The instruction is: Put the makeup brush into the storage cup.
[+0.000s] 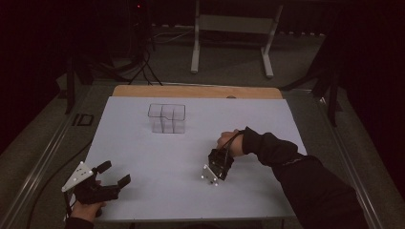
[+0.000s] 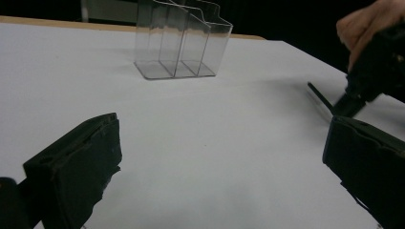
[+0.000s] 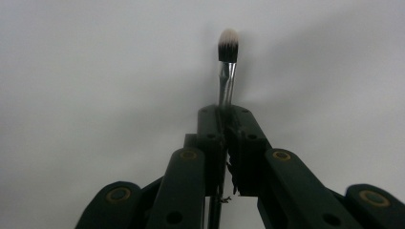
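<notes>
Between the pressed-together jaws of the right gripper (image 3: pixel 224 114) sits a small makeup brush (image 3: pixel 227 62), pinched on its thin handle just behind the metal ferrule, with the pale-tipped bristle head sticking out past the jaw tips over the white table sheet (image 3: pixel 71 71). In the high view the right gripper (image 1: pixel 217 167) points down at the sheet near the middle right of the table (image 1: pixel 143 157). The brush looks very light and stiff along the handle, smooth and liable to slip or swivel in a narrow pinch; the bristles are soft and would splay if pressed, so the handle is the sensible place to hold it. Farther back stands a clear acrylic organiser (image 1: pixel 166 118) with several compartments, all apparently empty. The left gripper (image 1: pixel 112 179) rests at the near left edge, jaws spread wide, holding nothing.
</notes>
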Demonstrator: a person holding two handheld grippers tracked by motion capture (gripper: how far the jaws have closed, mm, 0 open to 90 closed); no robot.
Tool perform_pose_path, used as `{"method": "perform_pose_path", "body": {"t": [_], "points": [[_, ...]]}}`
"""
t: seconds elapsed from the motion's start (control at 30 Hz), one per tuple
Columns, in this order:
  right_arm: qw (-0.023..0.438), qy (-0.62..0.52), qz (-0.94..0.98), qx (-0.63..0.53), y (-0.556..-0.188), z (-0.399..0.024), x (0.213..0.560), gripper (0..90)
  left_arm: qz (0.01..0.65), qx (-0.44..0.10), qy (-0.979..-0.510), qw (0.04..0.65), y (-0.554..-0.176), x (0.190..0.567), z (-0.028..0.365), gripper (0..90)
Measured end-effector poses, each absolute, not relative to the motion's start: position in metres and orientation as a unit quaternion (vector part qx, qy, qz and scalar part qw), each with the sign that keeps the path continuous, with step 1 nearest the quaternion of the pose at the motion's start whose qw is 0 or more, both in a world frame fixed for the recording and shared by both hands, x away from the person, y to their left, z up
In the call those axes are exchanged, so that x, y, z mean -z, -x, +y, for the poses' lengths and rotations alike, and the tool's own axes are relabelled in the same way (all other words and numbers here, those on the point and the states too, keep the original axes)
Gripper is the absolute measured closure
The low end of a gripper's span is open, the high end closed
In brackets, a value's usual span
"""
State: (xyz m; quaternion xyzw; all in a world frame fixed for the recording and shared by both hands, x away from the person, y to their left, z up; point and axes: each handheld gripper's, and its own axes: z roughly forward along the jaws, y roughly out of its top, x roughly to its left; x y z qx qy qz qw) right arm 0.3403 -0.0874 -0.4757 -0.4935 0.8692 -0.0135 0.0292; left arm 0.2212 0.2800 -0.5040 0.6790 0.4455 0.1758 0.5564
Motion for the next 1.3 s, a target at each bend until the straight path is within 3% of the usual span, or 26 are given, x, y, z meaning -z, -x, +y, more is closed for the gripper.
{"method": "perform_pose_path", "body": {"t": [0.23,0.47,0.53,0.97,1.3], "points": [[0.081,0.393,0.916,0.027,-0.350,-0.086,0.452,83.5,0.444,-0.177,-0.677,0.560,-0.220,0.503,0.281,0.8],[0.095,0.284,0.954,0.013,-0.356,-0.086,0.443,83.4,0.442,-0.175,-0.679,0.559,-0.221,0.503,0.280,0.8],[0.084,0.199,0.976,0.000,-0.362,-0.085,0.439,83.4,0.441,-0.175,-0.680,0.559,-0.221,0.503,0.280,0.8],[0.017,0.009,0.999,-0.046,-0.377,-0.095,0.438,83.5,0.439,-0.172,-0.680,0.562,-0.221,0.502,0.279,0.8],[0.016,-0.104,0.990,-0.095,-0.382,-0.107,0.435,83.5,0.436,-0.168,-0.680,0.565,-0.223,0.502,0.278,0.8]]}}
